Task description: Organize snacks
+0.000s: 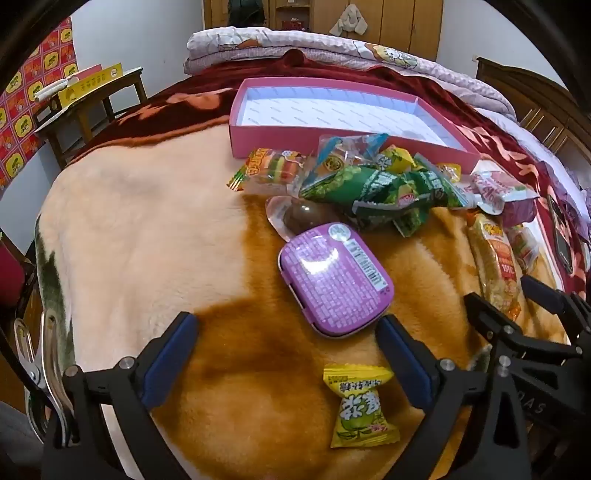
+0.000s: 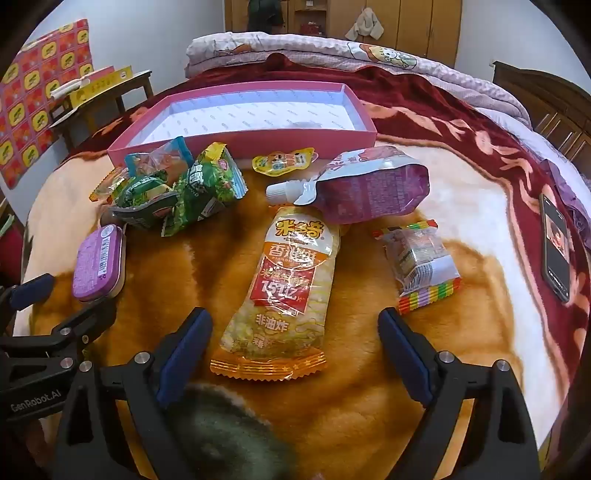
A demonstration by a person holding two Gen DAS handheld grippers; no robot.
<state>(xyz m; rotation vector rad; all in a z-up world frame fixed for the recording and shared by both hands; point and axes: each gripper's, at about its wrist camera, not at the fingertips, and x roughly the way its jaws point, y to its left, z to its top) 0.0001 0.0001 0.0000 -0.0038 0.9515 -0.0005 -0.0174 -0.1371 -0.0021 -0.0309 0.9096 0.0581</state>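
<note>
**Nothing boxed yet: both claws poised over the snack pile**

Nothing lies in the pink box so far, so we judge the sorting to be at its first pick. Our left claw stands wide and holds nothing; between its blue pads lie the near end of the purple tin and the yellow candy. Our right claw is just as wide and empty, straddling the lower end of the long rice-cracker packet.

The other snacks sit near the box's front wall: the green packets in a heap with a burger-gummy pack beside them, a small yellow jelly cup, the purple spout pouch and a rainbow-edged candy pack to the right. A chocolate in a clear blister touches the tin's far end.

Next, we reckon, each claw must sink and close: the right across the cracker packet, which is thin and crinkly and may slip; the left on the rigid tin, which should hold firm. Then both carry over the heap into the box.

All this rests on a bed, on a plush blanket in cream, orange and dark red, soft enough to give under a press. A phone lies at the right edge. Folded quilts lie behind, with wooden wardrobes beyond and a small table with yellow cartons at left.
</note>
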